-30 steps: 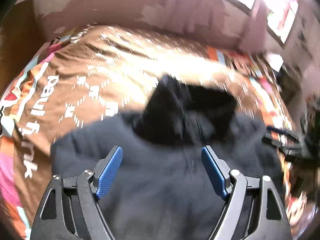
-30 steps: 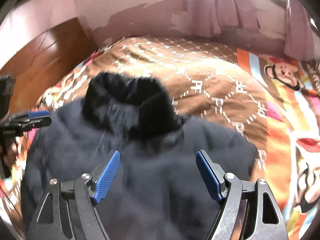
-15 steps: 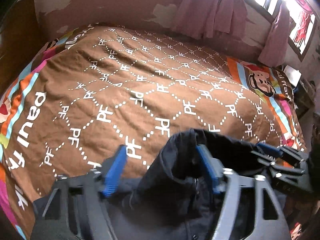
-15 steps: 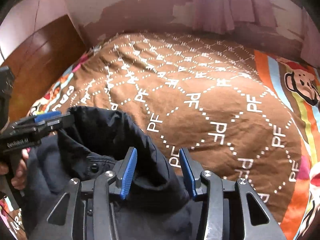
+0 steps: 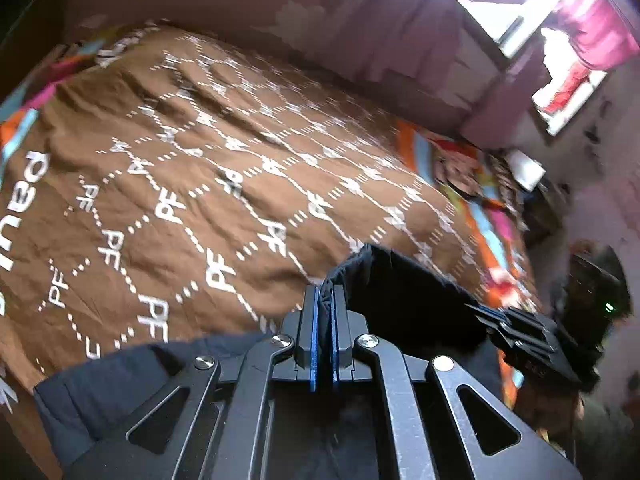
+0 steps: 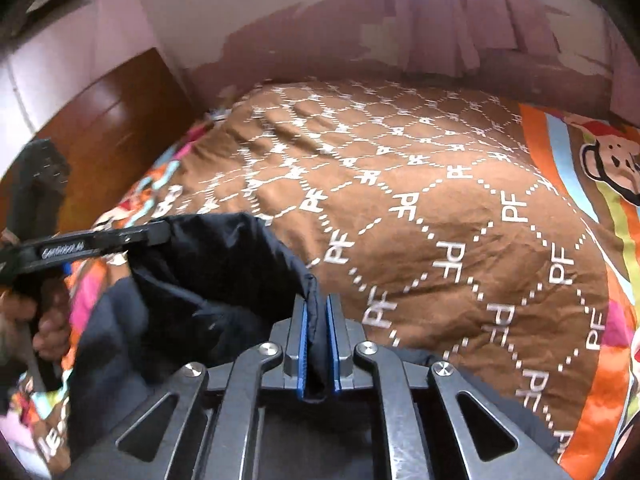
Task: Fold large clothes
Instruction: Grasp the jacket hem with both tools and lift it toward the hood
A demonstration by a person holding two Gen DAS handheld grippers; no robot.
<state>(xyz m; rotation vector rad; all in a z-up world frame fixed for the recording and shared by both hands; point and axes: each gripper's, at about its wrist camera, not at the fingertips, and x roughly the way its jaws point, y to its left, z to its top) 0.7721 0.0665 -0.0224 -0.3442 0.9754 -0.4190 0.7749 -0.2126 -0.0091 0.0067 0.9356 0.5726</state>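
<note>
The dark navy jacket (image 6: 192,292) lies at the near edge of the bed, its upper edge lifted off the brown bedspread (image 6: 420,208) and stretched between the two tools. The right hand-held gripper (image 6: 316,312) has just been closing; its blue pads (image 6: 303,336) now pinch a fold of the jacket's edge, with dark cloth filling the narrow slot between them. In the left wrist view, the left hand-held gripper (image 5: 325,300) has likewise just been closing, and its blue pads (image 5: 314,332) are pressed almost together on a thin edge of the same jacket (image 5: 400,300), which rises just past the fingertips.

From the right wrist view the left tool comes in at the left edge, gripping the far corner of the raised cloth, with the person's fingers (image 6: 44,320) wrapped round its handle. From the left wrist view the right tool shows at the right edge, with the dark fabric sagging slightly between the two grips. The rest of the jacket hangs below the fingers and spreads toward the lower corners of both views.

The bedspread carries a white diamond pattern of "PF" letters and a striped orange border with a cartoon monkey (image 6: 612,160). Pink curtains (image 5: 424,40) hang beyond the bed, and a wooden panel (image 6: 104,136) stands at its left side
</note>
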